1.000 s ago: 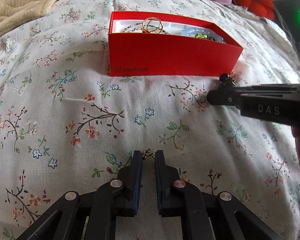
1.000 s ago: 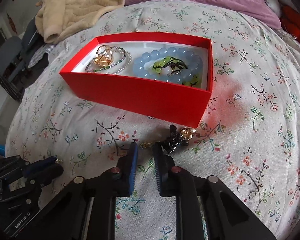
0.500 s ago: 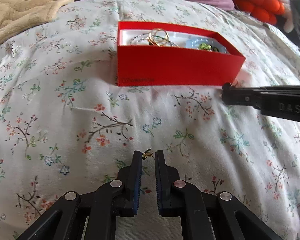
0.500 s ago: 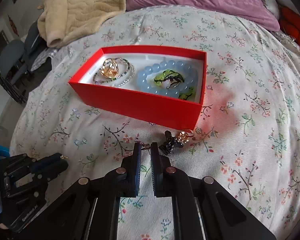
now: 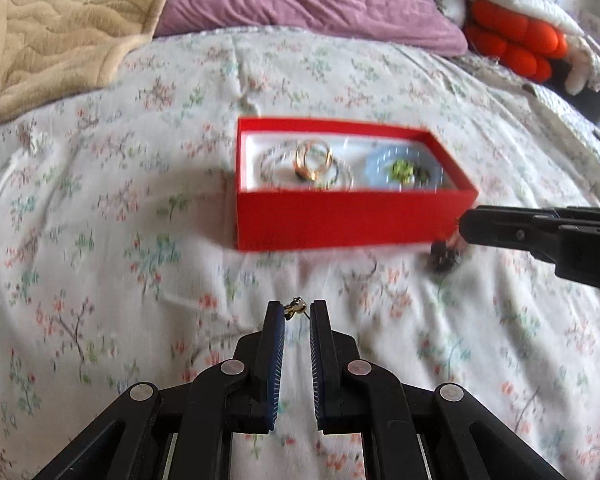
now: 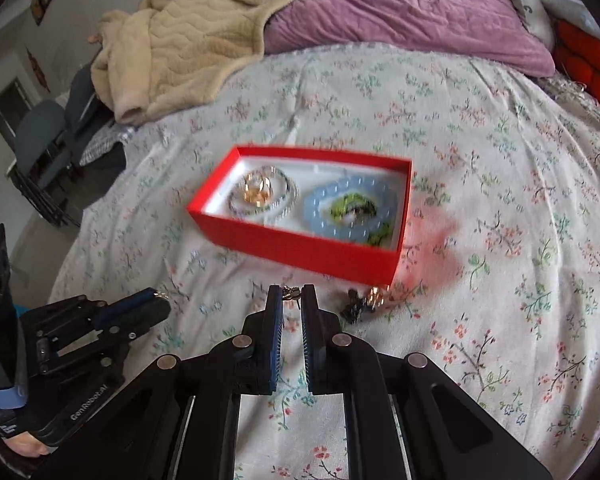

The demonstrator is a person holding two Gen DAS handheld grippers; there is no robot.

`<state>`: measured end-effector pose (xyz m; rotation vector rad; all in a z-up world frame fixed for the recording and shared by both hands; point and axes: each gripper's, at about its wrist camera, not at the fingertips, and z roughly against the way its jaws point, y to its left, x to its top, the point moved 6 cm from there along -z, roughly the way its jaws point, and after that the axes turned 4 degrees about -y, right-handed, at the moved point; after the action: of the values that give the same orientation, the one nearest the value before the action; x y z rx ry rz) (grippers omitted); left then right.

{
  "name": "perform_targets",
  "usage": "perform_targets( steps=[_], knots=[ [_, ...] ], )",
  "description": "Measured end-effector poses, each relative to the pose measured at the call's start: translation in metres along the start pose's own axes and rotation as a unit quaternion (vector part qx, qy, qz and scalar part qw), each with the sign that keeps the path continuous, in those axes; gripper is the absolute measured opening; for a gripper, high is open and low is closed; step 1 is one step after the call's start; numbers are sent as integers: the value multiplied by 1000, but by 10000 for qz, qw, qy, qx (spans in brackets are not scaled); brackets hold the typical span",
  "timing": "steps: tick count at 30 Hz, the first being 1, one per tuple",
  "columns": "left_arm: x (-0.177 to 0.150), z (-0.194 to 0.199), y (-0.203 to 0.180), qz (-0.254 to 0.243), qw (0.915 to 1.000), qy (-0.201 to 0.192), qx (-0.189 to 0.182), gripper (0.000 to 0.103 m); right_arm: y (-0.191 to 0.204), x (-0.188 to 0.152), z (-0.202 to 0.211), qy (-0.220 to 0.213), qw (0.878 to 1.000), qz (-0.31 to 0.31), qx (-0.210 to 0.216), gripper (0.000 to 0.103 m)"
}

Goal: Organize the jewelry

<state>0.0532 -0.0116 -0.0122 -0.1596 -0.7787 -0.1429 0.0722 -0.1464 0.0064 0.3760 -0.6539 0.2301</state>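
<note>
Earrings — tiny, light, slippery gold studs (image 5: 295,306) and (image 6: 290,293) — sit pinched at the nearly closed tips of left gripper (image 5: 296,314) and right gripper (image 6: 291,298), above the bedspread (image 5: 100,280) before the red box (image 5: 340,220); grip the bodies, not the thin posts.

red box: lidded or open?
Open. The red cardboard box has no lid on; the pale blue bead bracelet and gold rings show inside.

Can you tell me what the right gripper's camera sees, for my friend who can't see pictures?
The right gripper pinches a tiny gold earring above a flowery bedspread. Ahead sits an open red box holding bracelets; a dark trinket lies beside it.
</note>
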Motion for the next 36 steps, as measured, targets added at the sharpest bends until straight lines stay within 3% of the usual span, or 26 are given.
perform_targets(
  steps=[14,33,36],
  knots=[
    [51,-37,-3,85,9993,-326,164,8,-5,42,-15,-136,9988,-446,136,10],
    [58,-58,-9,-41,9991,-247,344,11,-21,46,-46,69,9959,-890,125,10],
    [58,-57,-9,-65,9990,-227,369,17,-23,46,-47,83,9960,-886,114,10]
  ],
)
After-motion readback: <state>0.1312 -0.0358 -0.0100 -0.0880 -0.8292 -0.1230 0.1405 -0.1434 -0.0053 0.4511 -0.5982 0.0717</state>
